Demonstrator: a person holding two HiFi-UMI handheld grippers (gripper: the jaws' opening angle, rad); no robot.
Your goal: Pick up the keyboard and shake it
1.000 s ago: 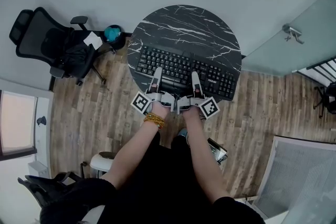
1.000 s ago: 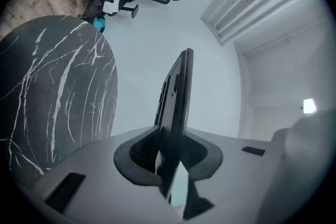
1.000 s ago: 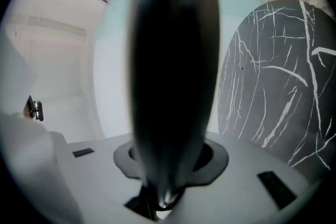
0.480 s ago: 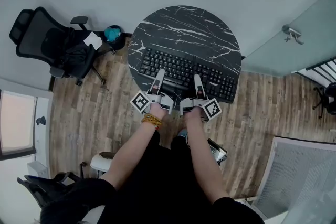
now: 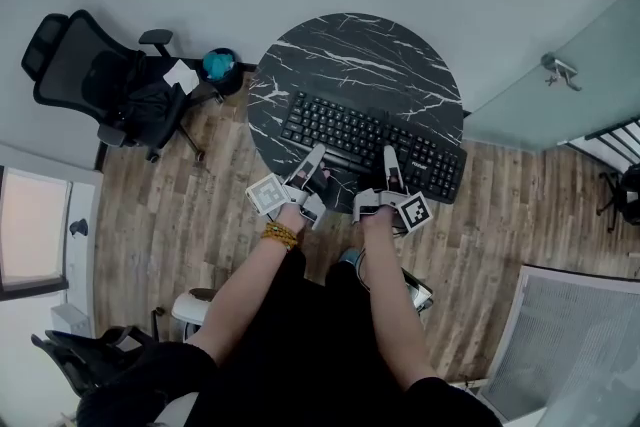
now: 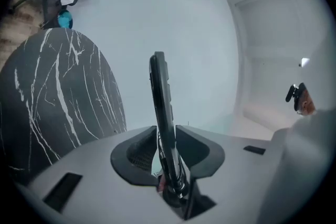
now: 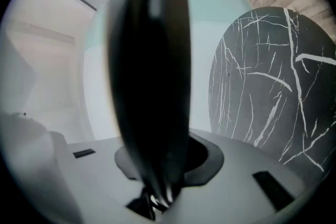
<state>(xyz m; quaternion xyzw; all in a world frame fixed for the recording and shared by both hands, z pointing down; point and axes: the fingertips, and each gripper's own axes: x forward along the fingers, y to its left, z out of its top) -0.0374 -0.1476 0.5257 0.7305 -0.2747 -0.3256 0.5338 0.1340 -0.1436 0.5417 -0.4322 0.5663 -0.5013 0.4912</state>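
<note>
The black keyboard [image 5: 370,140] is held clear of the round black marble table [image 5: 350,45], above its near half, w/ its length running upper left to lower right in the head view. It is gripped along its near edge by both tools.

The L tool [image 5: 316,158] is clamped on the left-centre part of that edge & is tilted to one side. In the left gripper view the keyboard is seen edge-on btw. the two pads, seated deep in the throat, apart from the table. The jaws have just been opening a little, w/ the keyboard btw. them.

The R tool [image 5: 390,158] is clamped further right on the same edge. In the right gripper view the keyboard is seen as a dark blurred slab btw. jaws that have just been closing a little.

An office chair [image 5: 90,75] is seen on the wood floor [image 5: 170,215], left of the table.
</note>
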